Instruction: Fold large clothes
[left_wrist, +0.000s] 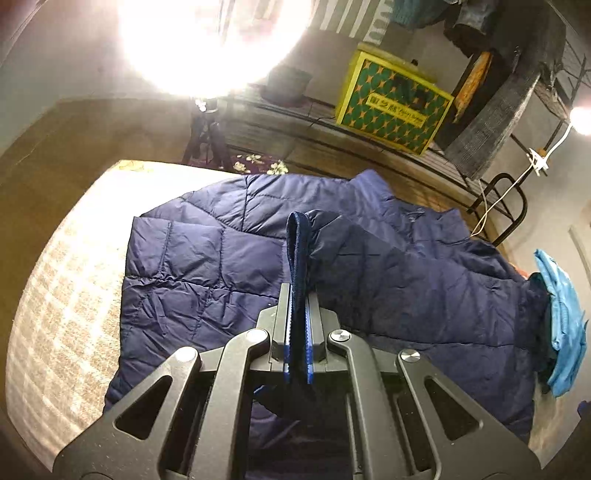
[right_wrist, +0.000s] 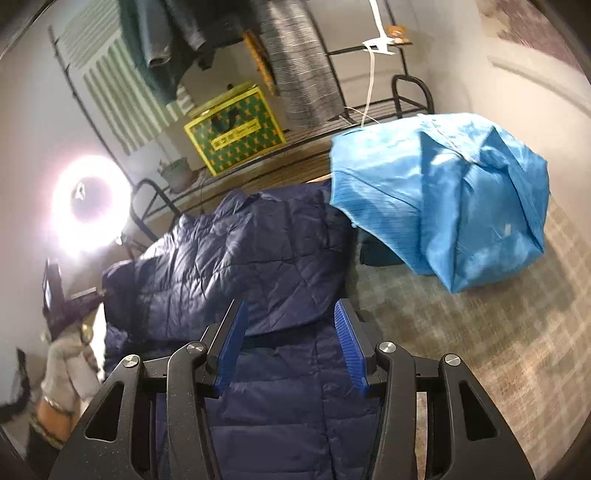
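Observation:
A navy quilted puffer jacket (left_wrist: 229, 258) lies spread on a checked bed cover (left_wrist: 62, 295). My left gripper (left_wrist: 298, 291) is shut on the jacket's ribbed sleeve cuff (left_wrist: 295, 243), which stands up between the pads, with the sleeve lifted over the jacket body. The jacket also shows in the right wrist view (right_wrist: 243, 258). My right gripper (right_wrist: 290, 314) is open and empty, just above the jacket's near edge, with its jaws wide apart over the fabric.
A crumpled light blue garment (right_wrist: 450, 195) lies on the bed cover (right_wrist: 480, 350) to the right of the jacket. Behind stand a metal rack (left_wrist: 491, 192) with a yellow-green box (left_wrist: 391, 103), hanging clothes and a bright ring light (right_wrist: 88, 206).

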